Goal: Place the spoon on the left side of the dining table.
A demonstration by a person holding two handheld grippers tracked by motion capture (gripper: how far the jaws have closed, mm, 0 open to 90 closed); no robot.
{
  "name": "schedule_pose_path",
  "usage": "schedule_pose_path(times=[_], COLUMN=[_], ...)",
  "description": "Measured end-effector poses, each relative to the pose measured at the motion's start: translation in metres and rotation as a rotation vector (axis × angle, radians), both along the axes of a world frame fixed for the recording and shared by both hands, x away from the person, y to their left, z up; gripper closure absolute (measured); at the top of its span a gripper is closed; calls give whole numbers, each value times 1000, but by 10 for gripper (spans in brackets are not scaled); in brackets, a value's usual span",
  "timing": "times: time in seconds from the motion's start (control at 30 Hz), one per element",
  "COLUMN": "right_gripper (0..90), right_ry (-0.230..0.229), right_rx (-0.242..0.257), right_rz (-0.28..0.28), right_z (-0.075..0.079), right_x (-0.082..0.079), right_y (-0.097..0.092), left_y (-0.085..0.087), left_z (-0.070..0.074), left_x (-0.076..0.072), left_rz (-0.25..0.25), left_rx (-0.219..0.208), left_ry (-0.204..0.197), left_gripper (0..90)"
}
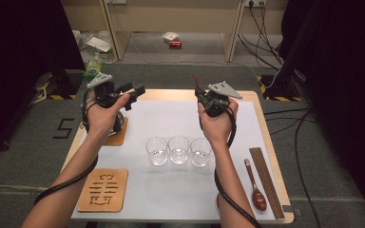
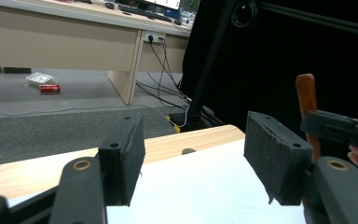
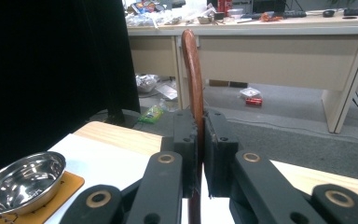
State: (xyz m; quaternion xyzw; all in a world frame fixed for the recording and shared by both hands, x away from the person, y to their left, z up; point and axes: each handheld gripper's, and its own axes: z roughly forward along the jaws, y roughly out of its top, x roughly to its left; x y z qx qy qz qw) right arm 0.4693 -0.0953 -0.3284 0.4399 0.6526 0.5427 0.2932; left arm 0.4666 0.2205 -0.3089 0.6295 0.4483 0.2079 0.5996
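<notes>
right gripper [image 1: 200,93]: jaws are clamping a slim brown wooden stick [image 3: 195,88]; pads are pressing it from both sides, no gap showing in the right gripper view.
stick ID: rounded top, dark reddish wood; could be a spoon handle or a chopstick. Lower end is hidden behind the jaws, so I can't tell which.
stick pose: standing roughly upright between the pads, top poking well above them. It's being held over the far right part of the table, clear of the mat. Looks like a carry grip, mid-shaft for control.
left gripper [image 2: 193,161]: jaws are standing wide apart, nothing between the pads, just white mat [image 1: 171,190] and wooden table [image 1: 171,93] edge behind them.
left gripper position: hovering over the far left corner, just above the steel bowl [image 3: 22,179], which is sitting on a wooden coaster [image 1: 119,137]. Likely waiting to steady or take something.
cross-check: the left gripper view is catching the stick's top and the right gripper at its right edge, so the two tools are facing each other across the table.
glasses [image 1: 178,150]: three clear ones are lined up in a row mid-mat, touching or nearly so, between the two forearms. Probably targets for the utensils.
spare utensils: wooden spoon [image 1: 255,186] and a bundle of chopsticks [image 1: 266,181] are lying side by side at the right edge, within reach of the right hand.
second coaster [image 1: 103,190]: sitting bare at near left.
</notes>
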Motion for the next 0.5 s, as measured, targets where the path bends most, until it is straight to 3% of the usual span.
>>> schedule_pose_path(times=[0.5], right_gripper=[851], right_ry=[-3], right_rx=[1], right_rz=[18], right_z=[0], right_x=[2], right_y=[11], left_y=[-15], left_z=[4], left_x=[7], left_rz=[-20], left_rx=[7], left_ry=[2], left_gripper=[376])
